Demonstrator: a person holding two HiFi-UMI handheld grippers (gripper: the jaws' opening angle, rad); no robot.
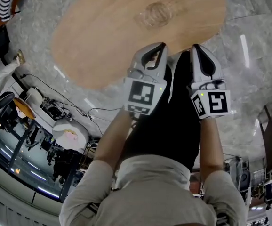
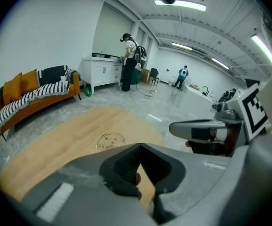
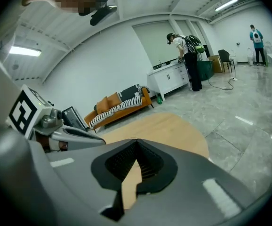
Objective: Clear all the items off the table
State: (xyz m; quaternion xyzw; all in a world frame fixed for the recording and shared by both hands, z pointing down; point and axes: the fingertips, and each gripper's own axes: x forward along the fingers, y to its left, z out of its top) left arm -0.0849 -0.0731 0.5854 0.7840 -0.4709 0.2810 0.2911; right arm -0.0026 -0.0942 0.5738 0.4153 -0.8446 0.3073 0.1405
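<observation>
A round wooden table (image 1: 103,36) fills the top of the head view. On it lies one item, a small clear glass dish (image 1: 156,14), also seen in the left gripper view as the dish (image 2: 110,140) just beyond the jaws. My left gripper (image 1: 160,47) hovers over the table's near edge, its jaws touching at the tips with nothing between them (image 2: 140,146). My right gripper (image 1: 196,47) hangs beside it at the same edge, also shut and empty (image 3: 136,141). The tabletop (image 3: 173,126) lies ahead of it.
An orange sofa (image 2: 30,95) with a striped blanket stands beyond the table. A person (image 2: 129,62) works at a white cabinet (image 2: 100,72) farther back. Cables and equipment (image 1: 56,112) lie on the grey floor at the left.
</observation>
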